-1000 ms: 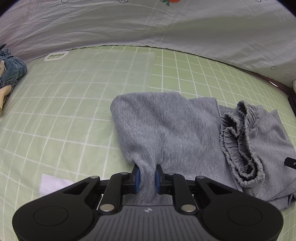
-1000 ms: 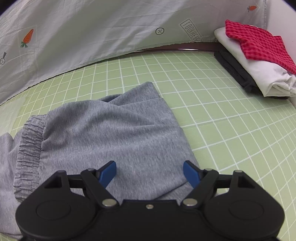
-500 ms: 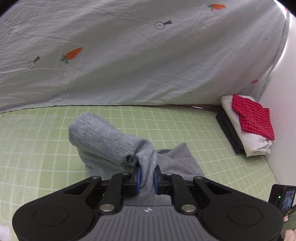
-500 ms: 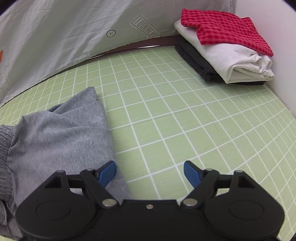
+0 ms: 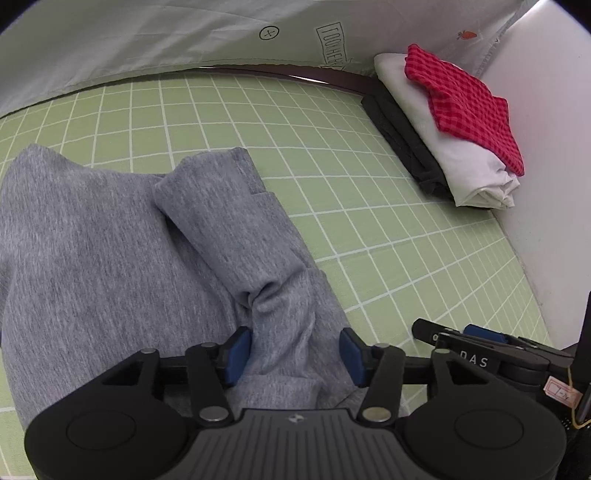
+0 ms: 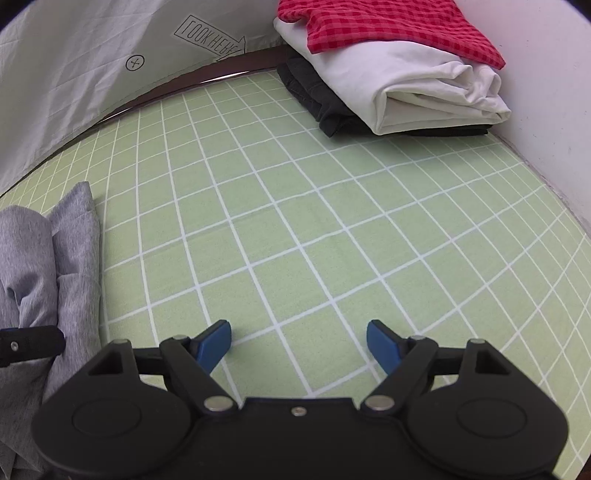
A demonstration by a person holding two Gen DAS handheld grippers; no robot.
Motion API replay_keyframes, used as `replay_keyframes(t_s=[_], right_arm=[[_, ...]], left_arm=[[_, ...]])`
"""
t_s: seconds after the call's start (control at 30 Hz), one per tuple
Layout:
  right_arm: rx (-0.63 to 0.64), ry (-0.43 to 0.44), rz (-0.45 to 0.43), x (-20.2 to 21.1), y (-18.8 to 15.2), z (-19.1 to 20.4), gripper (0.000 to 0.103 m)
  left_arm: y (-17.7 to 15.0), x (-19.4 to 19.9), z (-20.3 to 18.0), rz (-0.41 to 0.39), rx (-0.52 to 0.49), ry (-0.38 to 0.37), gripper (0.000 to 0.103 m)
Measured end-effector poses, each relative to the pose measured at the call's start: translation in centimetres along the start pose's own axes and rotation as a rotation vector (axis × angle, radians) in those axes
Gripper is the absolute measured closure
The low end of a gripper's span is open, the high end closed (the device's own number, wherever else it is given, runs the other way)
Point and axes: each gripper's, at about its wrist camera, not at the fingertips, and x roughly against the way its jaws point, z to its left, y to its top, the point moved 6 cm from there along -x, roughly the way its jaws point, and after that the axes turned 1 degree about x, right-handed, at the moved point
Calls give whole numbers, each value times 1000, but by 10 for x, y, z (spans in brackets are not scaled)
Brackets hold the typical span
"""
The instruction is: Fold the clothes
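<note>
Grey sweatpants (image 5: 110, 251) lie folded over themselves on the green grid mat (image 5: 369, 221). My left gripper (image 5: 293, 352) is open, its blue pads either side of a bunched grey fold that rests between them. The sweatpants also show at the left edge of the right wrist view (image 6: 44, 258). My right gripper (image 6: 299, 341) is open and empty over bare mat, to the right of the sweatpants. It also shows in the left wrist view (image 5: 480, 354) at the lower right.
A stack of folded clothes (image 6: 399, 74), red checked on white on dark, sits at the far right corner against the white wall (image 6: 554, 110). It also shows in the left wrist view (image 5: 454, 122). A grey printed sheet (image 5: 184, 33) hangs behind the mat.
My left gripper carried the grey leg over to the right, laid it on the rest of the sweatpants and opened. My right gripper moved right, off the fabric.
</note>
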Motion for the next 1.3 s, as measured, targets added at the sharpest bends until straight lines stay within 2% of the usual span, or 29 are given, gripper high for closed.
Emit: replay_keyframes(t_s=[0.1,0.23,0.4,0.53,0.6,0.63,0.7,0.77,0.87,0.9,1.0,1.1,1.17,1.3], right_arm=[[2,11,0,-4,3,3,19],[19,34,0,-3,4,10,20],[28,49,0,0,2,16,19],[27,74,-24,9,7,21,20],[22,111,-50,15,13,25,20],[17,134,-65,18,17,27,22],[14,209,-91,25,26,36,27],[15,295,-112,31,35,48,29],[54,415,-68,26,41,74,27],[70,456,-48,23,42,83,26],[122,507,21,11,39,106,22],[173,525,75,0,33,124,22],[189,557,101,-3,27,133,21],[209,572,97,-3,23,146,9]], left_arm=[[2,2,-3,4,18,-6,38],[4,16,-2,-3,92,-57,28],[14,39,2,-40,216,-186,27],[24,74,5,-137,283,-290,21],[29,94,13,-204,294,-279,18],[30,102,19,-233,293,-246,18],[29,114,31,-273,276,-136,18],[26,120,49,-285,244,14,18],[16,116,74,-256,231,171,18],[10,114,83,-241,248,190,18],[-8,108,110,-192,312,214,18],[-20,103,121,-165,354,189,18],[-27,100,125,-151,379,143,17],[-34,90,130,-117,417,64,16]])
